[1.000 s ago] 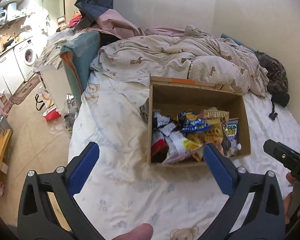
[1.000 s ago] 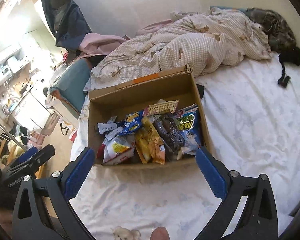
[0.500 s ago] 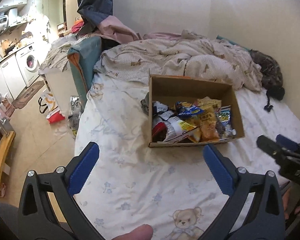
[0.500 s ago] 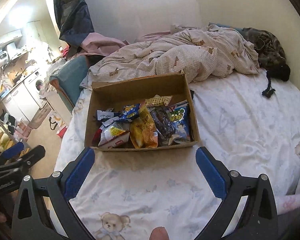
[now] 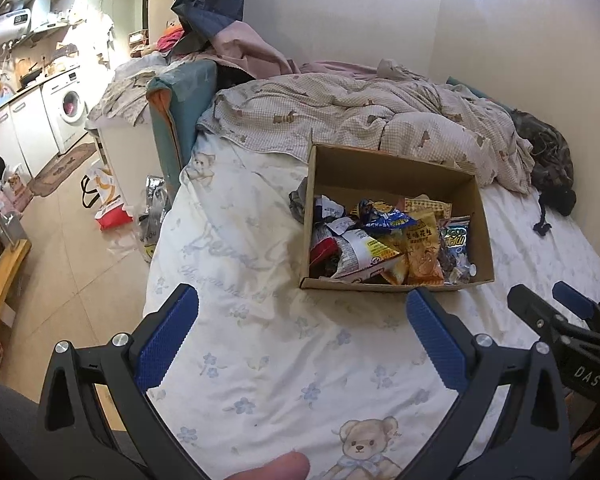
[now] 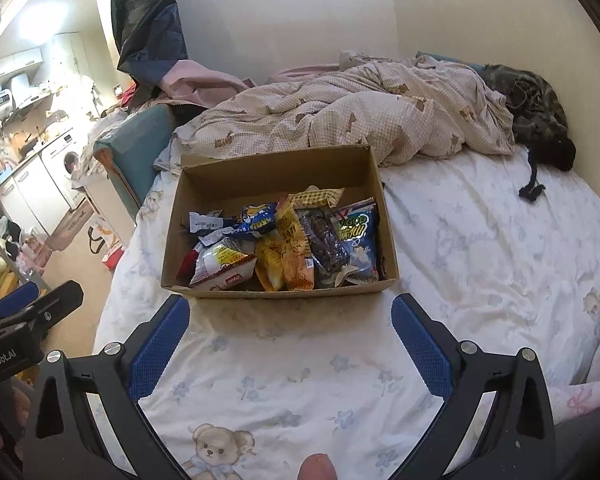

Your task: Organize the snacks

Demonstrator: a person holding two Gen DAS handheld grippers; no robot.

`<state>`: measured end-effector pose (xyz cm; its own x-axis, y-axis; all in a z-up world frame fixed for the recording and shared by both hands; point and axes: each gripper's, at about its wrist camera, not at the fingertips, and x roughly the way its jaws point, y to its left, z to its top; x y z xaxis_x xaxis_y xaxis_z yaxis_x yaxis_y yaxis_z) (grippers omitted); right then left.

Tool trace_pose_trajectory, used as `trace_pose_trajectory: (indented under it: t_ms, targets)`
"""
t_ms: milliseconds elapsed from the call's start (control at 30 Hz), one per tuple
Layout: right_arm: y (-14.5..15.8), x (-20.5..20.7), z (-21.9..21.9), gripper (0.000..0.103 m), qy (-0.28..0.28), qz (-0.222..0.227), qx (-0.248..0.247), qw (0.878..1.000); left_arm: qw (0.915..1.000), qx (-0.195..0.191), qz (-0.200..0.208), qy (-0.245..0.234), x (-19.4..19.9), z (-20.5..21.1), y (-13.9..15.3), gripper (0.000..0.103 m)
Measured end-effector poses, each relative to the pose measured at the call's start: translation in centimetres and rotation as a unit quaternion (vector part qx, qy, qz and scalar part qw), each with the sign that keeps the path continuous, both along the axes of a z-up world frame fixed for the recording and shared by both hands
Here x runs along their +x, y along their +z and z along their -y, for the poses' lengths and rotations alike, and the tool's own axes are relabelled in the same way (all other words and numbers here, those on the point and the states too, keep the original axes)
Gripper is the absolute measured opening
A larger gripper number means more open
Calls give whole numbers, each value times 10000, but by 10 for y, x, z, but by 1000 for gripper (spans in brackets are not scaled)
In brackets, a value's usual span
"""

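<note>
An open cardboard box (image 5: 396,168) (image 6: 276,172) sits on the bed, holding several snack packets: a yellow peanut bag (image 5: 422,254) (image 6: 286,256), a blue bag (image 5: 384,218) (image 6: 260,218), a white bag (image 5: 364,252) (image 6: 220,262) and a blue-green bag (image 6: 356,236). My left gripper (image 5: 300,316) is open and empty, hovering over the sheet in front of the box. My right gripper (image 6: 290,322) is open and empty, also short of the box's near wall. Each gripper shows at the edge of the other's view.
The bed has a white bear-print sheet (image 5: 268,344) (image 6: 480,248). A crumpled checked duvet (image 5: 360,120) (image 6: 360,116) lies behind the box, dark clothing (image 6: 532,100) at the far right. The bed's left edge drops to a tiled floor (image 5: 72,256) with bags and a kitchen beyond.
Both grippers have drawn back from the box, which now looks smaller and farther. More sheet, with a bear print, shows in front. Both stay open and empty.
</note>
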<state>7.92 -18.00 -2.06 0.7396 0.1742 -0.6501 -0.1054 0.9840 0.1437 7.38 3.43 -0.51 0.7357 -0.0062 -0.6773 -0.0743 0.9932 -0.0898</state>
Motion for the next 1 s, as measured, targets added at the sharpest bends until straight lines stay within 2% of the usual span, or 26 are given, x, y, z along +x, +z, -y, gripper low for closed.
trace_pose_trajectory:
  t_ms: [1000]
  targets:
    - [1, 2, 7, 103, -167, 26, -4, 9999, 9999, -65, 11, -79, -1, 2, 2, 103]
